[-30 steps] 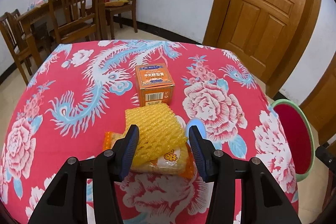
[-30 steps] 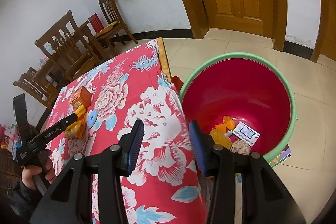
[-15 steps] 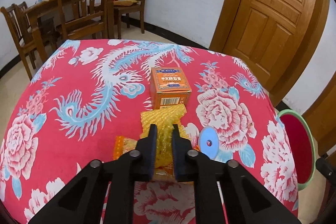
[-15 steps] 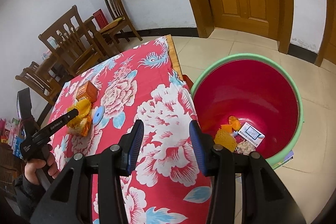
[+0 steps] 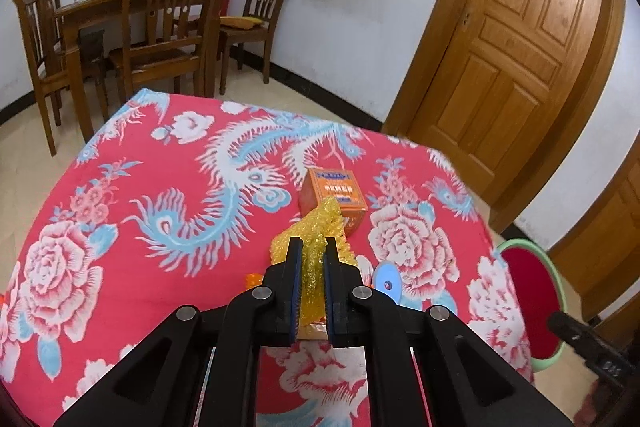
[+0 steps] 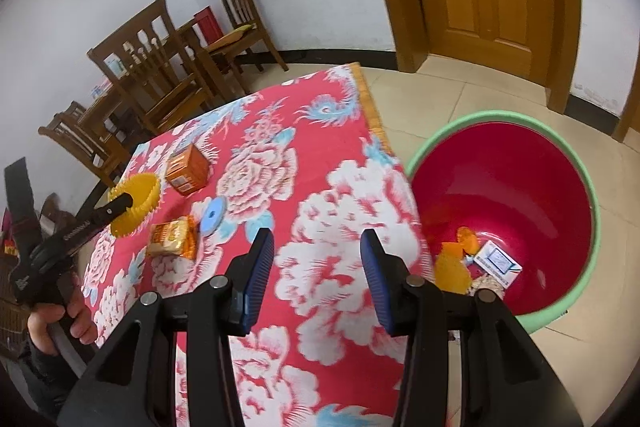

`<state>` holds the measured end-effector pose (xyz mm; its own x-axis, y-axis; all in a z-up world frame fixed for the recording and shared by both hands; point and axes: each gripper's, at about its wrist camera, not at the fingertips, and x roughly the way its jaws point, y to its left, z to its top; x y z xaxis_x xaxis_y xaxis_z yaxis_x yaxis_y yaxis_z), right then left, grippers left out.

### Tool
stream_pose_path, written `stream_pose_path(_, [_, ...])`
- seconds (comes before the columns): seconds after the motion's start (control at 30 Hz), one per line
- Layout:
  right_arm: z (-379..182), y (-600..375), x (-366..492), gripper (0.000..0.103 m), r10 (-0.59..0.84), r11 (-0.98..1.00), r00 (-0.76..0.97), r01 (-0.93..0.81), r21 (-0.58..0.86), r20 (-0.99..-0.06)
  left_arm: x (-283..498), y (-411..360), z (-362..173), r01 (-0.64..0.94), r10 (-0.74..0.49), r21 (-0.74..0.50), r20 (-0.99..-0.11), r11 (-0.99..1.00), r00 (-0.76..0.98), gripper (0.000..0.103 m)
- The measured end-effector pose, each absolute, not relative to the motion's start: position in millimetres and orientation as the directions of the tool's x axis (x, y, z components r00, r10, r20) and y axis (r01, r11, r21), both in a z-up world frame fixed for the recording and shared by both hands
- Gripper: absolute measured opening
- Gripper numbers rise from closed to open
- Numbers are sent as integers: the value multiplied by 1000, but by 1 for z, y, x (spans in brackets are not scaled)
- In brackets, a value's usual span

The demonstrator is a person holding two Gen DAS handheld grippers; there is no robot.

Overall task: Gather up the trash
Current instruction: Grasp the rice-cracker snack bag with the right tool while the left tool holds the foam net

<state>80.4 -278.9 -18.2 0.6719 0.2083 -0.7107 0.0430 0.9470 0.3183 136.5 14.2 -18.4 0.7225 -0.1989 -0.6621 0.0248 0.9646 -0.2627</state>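
While the left tongs pinch the yellow foam net tight between their blue pads, the net sticks out past the tips, up toward the middle of the left wrist frame. Its long side runs along the tongs, away from the camera, and its far end reaches the orange box. In the right wrist view, the net looks like a yellow ring at the left of the frame, and it seems lifted a little off the red flowery desk. The person's hand holds the tool at the lower left.

Just right of the net lies an orange snack bag, with a small blue disc beside it, both flat on the desk.

The right tongs stand apart with nothing between them, over the desk's edge. The red bin with the green rim sits on the floor at the right, with some trash inside.
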Motion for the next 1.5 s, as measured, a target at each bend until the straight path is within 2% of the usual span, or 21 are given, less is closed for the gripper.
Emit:
stream_pose_path(0.2, [-14, -243, 91, 47, 253, 949, 661, -29, 313, -706, 126, 43, -10, 1, -206, -306, -640, 952, 741, 9])
stream_pose_path(0.6, [-27, -162, 116, 47, 345, 939, 575, -197, 284, -742, 109, 91, -19, -87, -161, -332, -649, 939, 743, 9])
stream_pose_path(0.67, [-29, -150, 120, 50, 348, 937, 559, -228, 264, -753, 106, 96, -20, -94, -158, -336, -649, 937, 744, 9])
stream_pose_path(1.07, [-46, -103, 148, 68, 301, 919, 496, -378, 110, -814, 92, 115, -27, -134, -141, -351, -656, 927, 741, 9])
stream_pose_path(1.5, [-64, -72, 172, 69, 239, 870, 463, -493, -25, -853, 89, 123, -30, -143, -152, -375, -653, 916, 742, 9])
